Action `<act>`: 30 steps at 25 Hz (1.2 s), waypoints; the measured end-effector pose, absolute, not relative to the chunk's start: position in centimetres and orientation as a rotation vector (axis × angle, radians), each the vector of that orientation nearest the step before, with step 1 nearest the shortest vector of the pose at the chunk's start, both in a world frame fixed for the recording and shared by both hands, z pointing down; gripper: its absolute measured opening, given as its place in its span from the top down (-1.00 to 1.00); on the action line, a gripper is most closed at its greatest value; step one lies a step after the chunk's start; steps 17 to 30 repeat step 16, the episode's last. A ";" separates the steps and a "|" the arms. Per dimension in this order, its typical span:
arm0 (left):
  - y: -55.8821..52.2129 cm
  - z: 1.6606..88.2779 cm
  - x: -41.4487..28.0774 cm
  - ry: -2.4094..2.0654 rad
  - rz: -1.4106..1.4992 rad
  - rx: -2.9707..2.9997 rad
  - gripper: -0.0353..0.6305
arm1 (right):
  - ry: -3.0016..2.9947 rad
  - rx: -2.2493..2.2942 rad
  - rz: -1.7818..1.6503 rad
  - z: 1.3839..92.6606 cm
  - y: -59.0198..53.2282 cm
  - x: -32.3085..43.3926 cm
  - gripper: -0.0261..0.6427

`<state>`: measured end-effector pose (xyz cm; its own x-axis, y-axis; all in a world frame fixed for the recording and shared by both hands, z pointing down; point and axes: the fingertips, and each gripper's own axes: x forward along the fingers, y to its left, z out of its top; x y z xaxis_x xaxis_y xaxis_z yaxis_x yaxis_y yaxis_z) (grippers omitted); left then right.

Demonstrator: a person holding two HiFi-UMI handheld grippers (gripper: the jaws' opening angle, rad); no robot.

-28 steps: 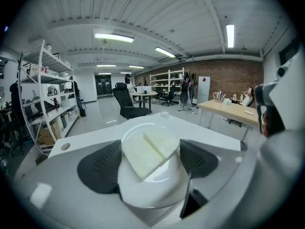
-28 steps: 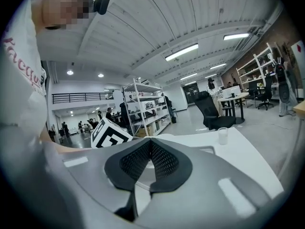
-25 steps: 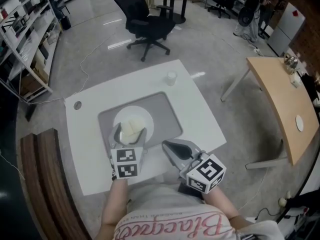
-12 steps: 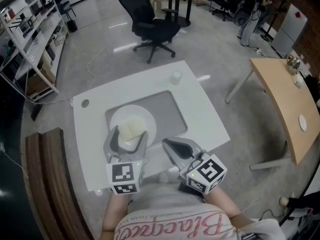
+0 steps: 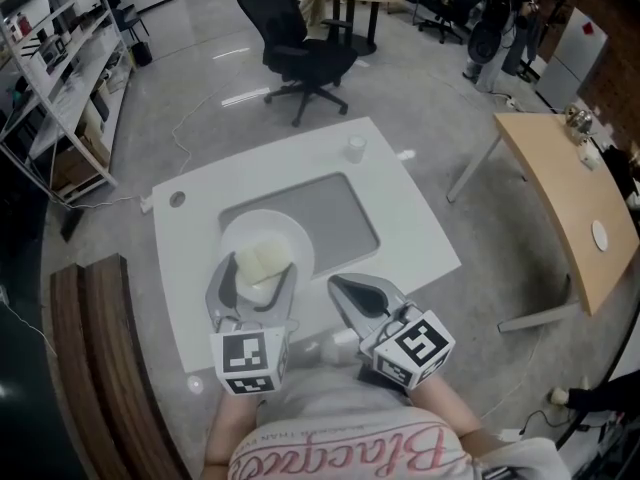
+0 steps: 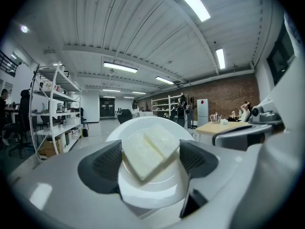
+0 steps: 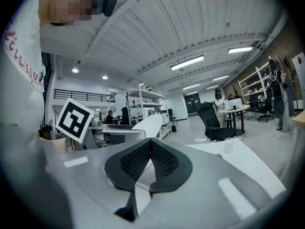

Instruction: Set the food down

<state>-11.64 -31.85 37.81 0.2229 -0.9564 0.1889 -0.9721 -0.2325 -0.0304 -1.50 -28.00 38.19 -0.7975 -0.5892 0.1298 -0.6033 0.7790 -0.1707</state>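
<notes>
A white plate (image 5: 290,234) carries pale, flat slices of food (image 5: 262,261). My left gripper (image 5: 257,270) has its jaws wide, one on each side of the plate's near half, and holds the plate over the front left part of the grey mat (image 5: 340,218). In the left gripper view the plate (image 6: 152,192) faces the camera, tilted up, with the food (image 6: 150,147) lying between the dark pads (image 6: 102,167). My right gripper (image 5: 336,286) hangs shut and empty over the white table (image 5: 410,228), to the right of the plate. Its pads (image 7: 164,162) meet at the tips.
A small clear cup (image 5: 355,149) stands at the table's far edge and shows again as a cup (image 7: 229,145) in the right gripper view. A black office chair (image 5: 300,53) is beyond the table, a wooden table (image 5: 560,198) to the right, shelves (image 5: 50,78) at left.
The plate has come nearer and slightly left over the table together with my left gripper, and looks larger. The right gripper has hardly moved.
</notes>
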 end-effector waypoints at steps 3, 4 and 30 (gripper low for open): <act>-31.0 37.5 -11.8 -1.874 0.248 2.393 -0.24 | -2.897 0.981 0.301 38.1 -27.3 -2.0 0.92; -30.8 37.5 -11.9 -1.872 0.247 2.396 -0.24 | -2.897 0.987 0.296 38.0 -27.1 -2.1 0.92; -29.8 36.9 -12.6 -1.865 0.199 2.413 -0.24 | -2.910 1.006 0.282 37.5 -26.7 -2.9 0.92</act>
